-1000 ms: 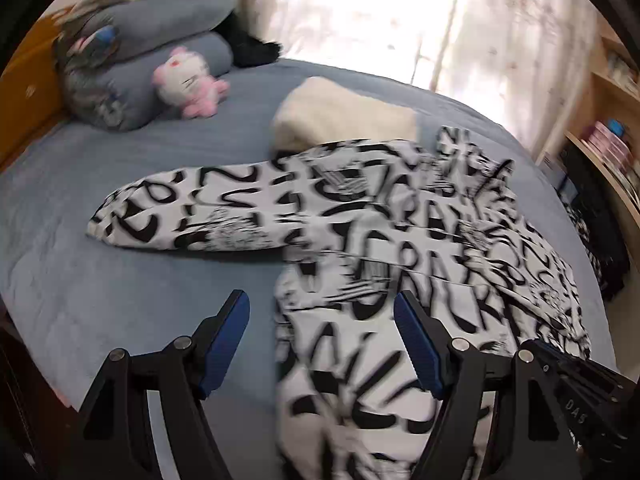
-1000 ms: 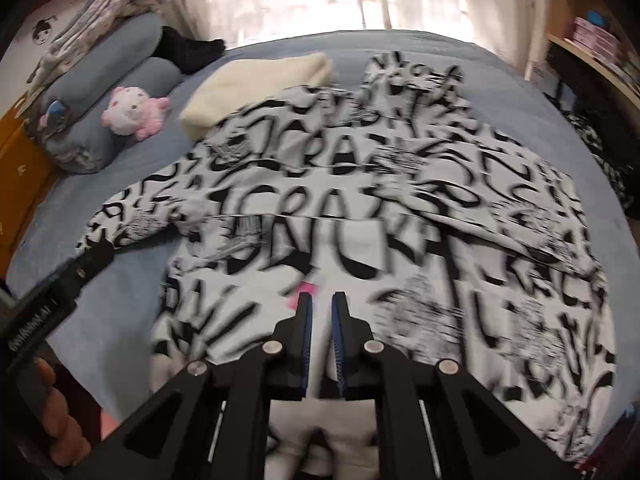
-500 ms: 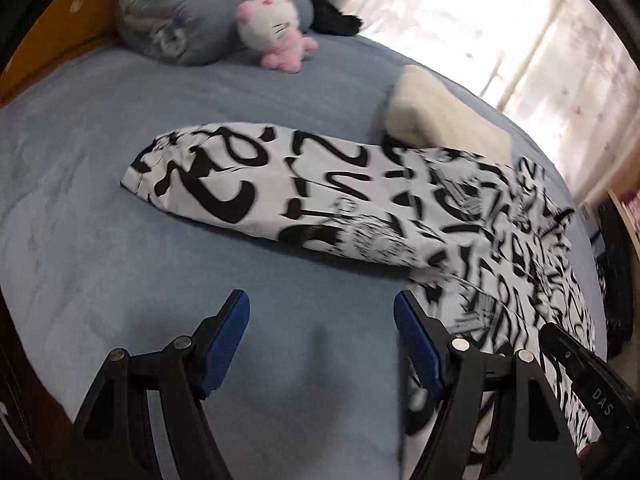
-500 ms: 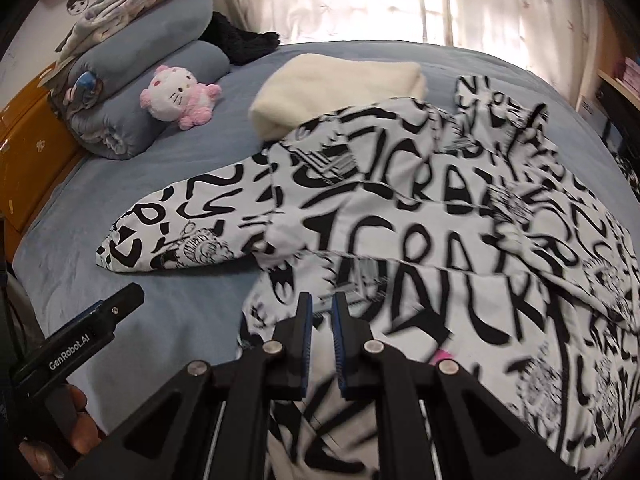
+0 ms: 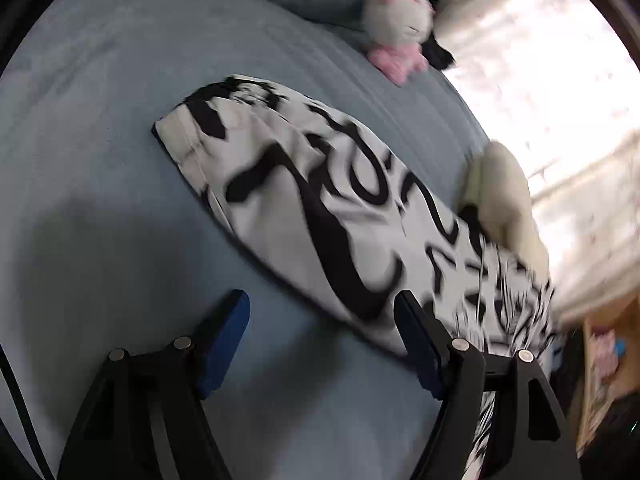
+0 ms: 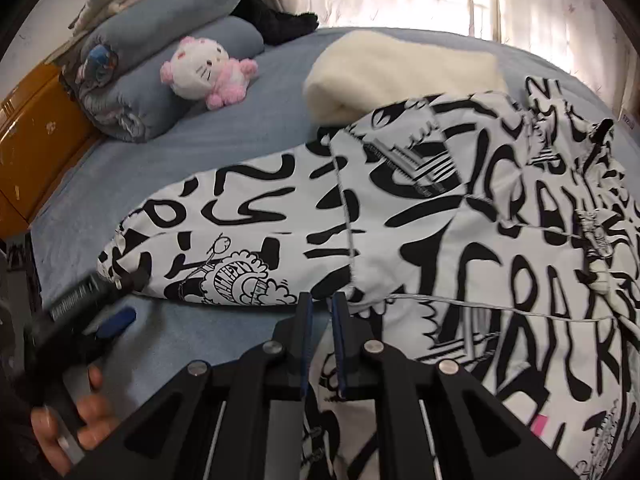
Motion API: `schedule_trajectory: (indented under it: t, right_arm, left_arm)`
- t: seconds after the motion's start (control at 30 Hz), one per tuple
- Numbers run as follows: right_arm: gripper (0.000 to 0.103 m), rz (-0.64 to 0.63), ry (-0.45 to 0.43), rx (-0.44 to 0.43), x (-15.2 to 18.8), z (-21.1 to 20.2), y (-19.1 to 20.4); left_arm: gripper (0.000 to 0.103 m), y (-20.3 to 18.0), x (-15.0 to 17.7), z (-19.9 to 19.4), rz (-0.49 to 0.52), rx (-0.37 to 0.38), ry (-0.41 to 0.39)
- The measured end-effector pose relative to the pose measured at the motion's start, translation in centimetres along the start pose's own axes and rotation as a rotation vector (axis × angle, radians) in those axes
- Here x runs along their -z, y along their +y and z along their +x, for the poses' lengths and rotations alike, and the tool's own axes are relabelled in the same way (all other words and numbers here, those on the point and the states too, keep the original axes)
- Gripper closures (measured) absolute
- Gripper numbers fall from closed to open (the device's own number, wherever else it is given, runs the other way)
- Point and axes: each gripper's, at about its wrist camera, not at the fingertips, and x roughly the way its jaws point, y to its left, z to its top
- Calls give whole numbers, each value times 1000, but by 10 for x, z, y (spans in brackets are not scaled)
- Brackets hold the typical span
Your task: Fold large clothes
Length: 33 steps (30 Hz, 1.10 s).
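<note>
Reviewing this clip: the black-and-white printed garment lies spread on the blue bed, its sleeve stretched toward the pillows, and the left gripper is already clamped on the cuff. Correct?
Not quite. The left gripper is open, jaws wide apart over the blue bed, short of the sleeve of the garment. The left wrist view shows it. The rest holds.

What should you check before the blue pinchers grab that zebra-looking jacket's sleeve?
1. Left hand-held gripper open: ok.
2. Sleeve lies flat on the bed: ok.
3. Sleeve between the left jaws: not ok, only its edge is near one finger.
4. Right hand-held gripper shut, nothing visibly held: ok.
5. Plush toy clear of the sleeve: ok.
6. Cream blanket under the jacket: cannot tell.
</note>
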Motion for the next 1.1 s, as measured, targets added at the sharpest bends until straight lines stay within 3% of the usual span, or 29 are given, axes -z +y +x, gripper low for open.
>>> schedule_trajectory:
  t: [0.13, 0.17, 0.2, 0.27, 0.3, 0.4, 0.67, 0.8, 0.9, 0.97, 1.1]
  right_arm:
    - [94, 12, 29, -2, 1, 16, -3]
    - [94, 19, 36, -10, 2, 18, -5]
    - [94, 27, 42, -20, 2, 20, -7]
    - [94, 37, 53, -15, 4, 22, -12]
    - [94, 41, 55, -9, 5, 23, -14]
    - [94, 87, 52, -23, 6, 16, -30]
    - [93, 187, -35, -11, 9, -37, -88]
    - [93, 248, -89, 24, 19, -73, -133]
    - [93, 307, -124, 61, 32, -100, -177]
    - [93, 358, -143, 96, 45, -117, -212]
    - [93, 447, -149, 154, 71, -136, -267]
  left_arm:
    - [30, 7, -26, 11, -53, -27, -74]
    - [37, 7, -30, 13, -56, -41, -88]
    - [57, 6, -34, 14, -64, -63, -107]
    - [85, -1, -37, 16, -48, -119, -141]
    - [92, -6, -37, 16, -26, -131, -150]
    - [95, -34, -29, 1, 56, -153, -208]
    - [96, -168, 30, -55, 359, 18, -246]
    - [96, -239, 86, -71, 517, 118, -223]
    - [96, -294, 143, -61, 631, 156, -155]
    - [96, -315, 171, -49, 677, 158, -105]
    - [95, -349, 241, -11, 821, 87, -39]
